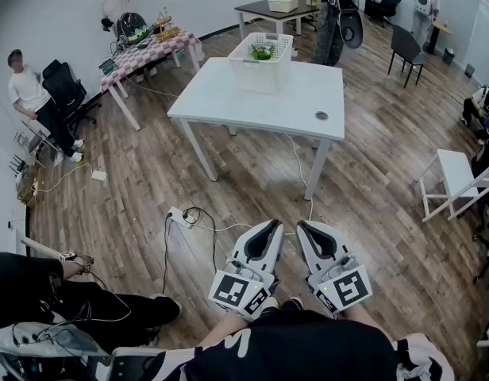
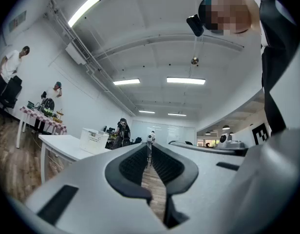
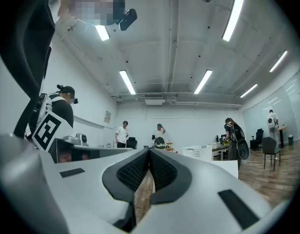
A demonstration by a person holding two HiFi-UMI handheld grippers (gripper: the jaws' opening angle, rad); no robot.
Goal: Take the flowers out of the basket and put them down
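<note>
No lettering, label, brand or number is legible in any view.

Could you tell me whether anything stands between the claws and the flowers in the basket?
Nothing visible does: only floor and the table's near half lie between the left claw, the right claw and the basket holding the flowers.
</note>
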